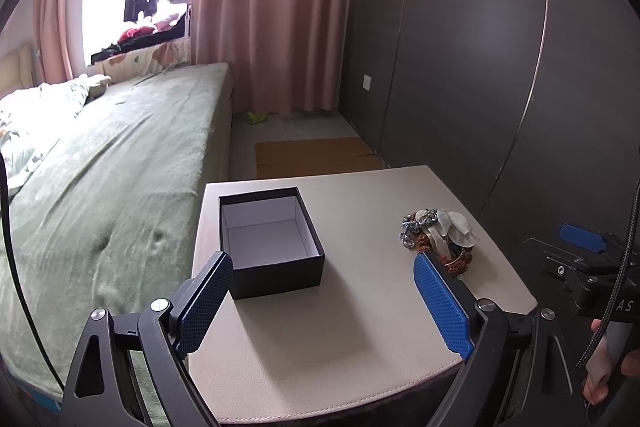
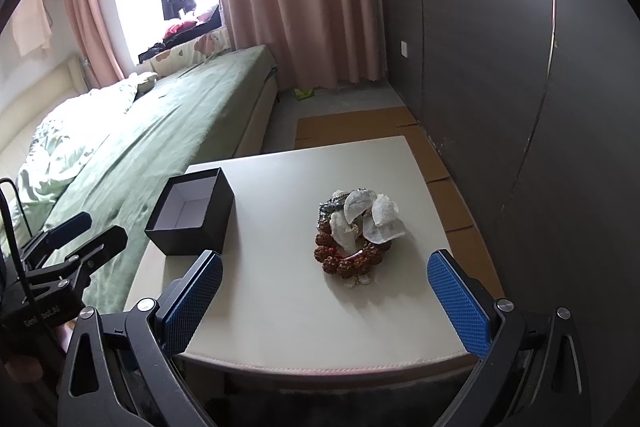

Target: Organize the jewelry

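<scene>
Straight ahead of the right claw [image 2: 324, 297], between its two spread blue fingers and a little beyond their tips, a heap of jewelry [image 2: 354, 237] lies on the pale worktop [image 2: 280, 315]: a ring of knobbly brown beads with a grey-blue bead strand and some translucent white pieces piled on top. The right claw is wide apart and holds nothing. The heap is roughly round, so no long axis stands out; the brown bead ring faces the claw first. Ahead and to the left of this claw sits an open black box [image 2: 192, 215] with a white inside, nothing visible in it, well apart from the heap. From the left claw [image 1: 324, 301], also wide and holding nothing, the box [image 1: 272, 239] lies directly ahead, its near left corner just behind the left fingertip, while the jewelry [image 1: 438, 235] lies ahead and to the right, partly behind the tip of that claw's right finger. The right claw looks the better placed for the heap, the left for the box. Nothing stands on the worktop between the right claw and the jewelry. The loose pieces on top may slip off if only the bead ring is pinched. To the left of both claws runs a bed [image 2: 160, 115] with a green cover; to the right stands a dark wardrobe [image 2: 520, 67], with flat cardboard [image 2: 352, 127] on the floor beyond the worktop.
</scene>
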The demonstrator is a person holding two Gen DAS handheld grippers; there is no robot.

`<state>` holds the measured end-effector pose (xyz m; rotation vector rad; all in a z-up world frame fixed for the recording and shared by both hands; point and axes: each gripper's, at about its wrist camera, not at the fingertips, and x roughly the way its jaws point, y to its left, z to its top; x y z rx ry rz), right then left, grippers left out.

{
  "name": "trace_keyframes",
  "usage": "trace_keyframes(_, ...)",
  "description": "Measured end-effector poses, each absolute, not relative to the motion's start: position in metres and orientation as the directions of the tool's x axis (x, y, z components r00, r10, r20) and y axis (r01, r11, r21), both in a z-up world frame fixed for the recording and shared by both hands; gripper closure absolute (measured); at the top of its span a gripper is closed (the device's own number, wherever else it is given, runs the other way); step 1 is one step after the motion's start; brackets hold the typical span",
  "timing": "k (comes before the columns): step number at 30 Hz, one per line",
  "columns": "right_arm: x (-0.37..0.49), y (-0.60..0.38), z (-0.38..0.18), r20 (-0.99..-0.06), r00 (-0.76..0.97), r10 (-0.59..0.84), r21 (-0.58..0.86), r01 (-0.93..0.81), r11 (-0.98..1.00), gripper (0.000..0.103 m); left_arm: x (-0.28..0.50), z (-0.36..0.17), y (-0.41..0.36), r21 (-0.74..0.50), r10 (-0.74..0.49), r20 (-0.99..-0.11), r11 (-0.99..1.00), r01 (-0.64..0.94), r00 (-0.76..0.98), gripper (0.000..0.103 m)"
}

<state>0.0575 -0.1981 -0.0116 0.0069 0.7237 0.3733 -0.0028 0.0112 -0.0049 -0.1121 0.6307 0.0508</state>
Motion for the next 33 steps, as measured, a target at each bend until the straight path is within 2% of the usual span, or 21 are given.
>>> trace_keyframes(10,0.065,-0.202,-0.012,-0.651,0.67,0.357,0.172,-0.328,0.929,0.0,0.005,-0.005,0.007,-0.097,0.008,-0.594,0.992,-0.081,0.804,0.011)
trace_keyframes(20,0.094,-0.23,-0.02,-0.682,0.645,0.344,0.291,-0.192,0.937,0.0,0.037,-0.012,-0.004,-0.133,0.003,-0.622,0.985,-0.109,0.783,0.011)
trace_keyframes(33,0.115,-0.281,-0.018,-0.68,0.655,0.331,0.353,-0.104,0.93,0.0,0.071,-0.023,-0.051,-0.133,-0.062,-0.649,0.991,-0.032,0.758,0.012)
